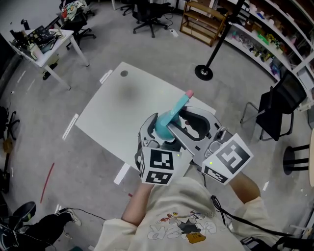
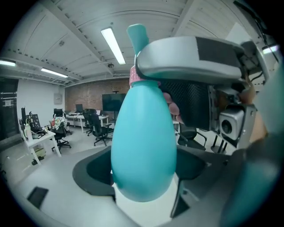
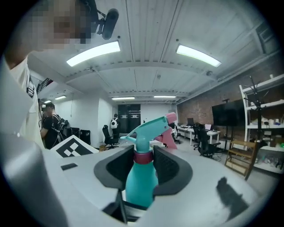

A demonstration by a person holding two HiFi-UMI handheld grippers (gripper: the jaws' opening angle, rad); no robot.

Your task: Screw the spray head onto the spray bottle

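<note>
over the near right edge of the table (image 1: 117, 103), clear of its top, the spray bottle (image 1: 164, 125), tilted away and rightward, with the spray head (image 1: 182, 102) on its far end. left gripper (image 1: 156, 133) around the bottle's body from the left, right gripper (image 1: 189, 125) on either side of the neck from the right. beyond the table's far left side, a desk (image 1: 51, 46); beyond its right corner, a stand base (image 1: 203, 72), and further right a chair (image 1: 277, 110).

**Big open workshop, pretty plain**

Grey concrete floor (image 1: 44, 122) all around one white table (image 1: 113, 112). Cluttered desk (image 1: 46, 49) off in a corner, black office chairs (image 1: 147, 14) at the far side, a wooden rack (image 1: 201, 22) next to stocked shelves (image 1: 260, 37). Long strip lights (image 3: 93, 52) overhead, and a brick wall (image 3: 195, 111) with a dark screen (image 3: 226, 114).
</note>
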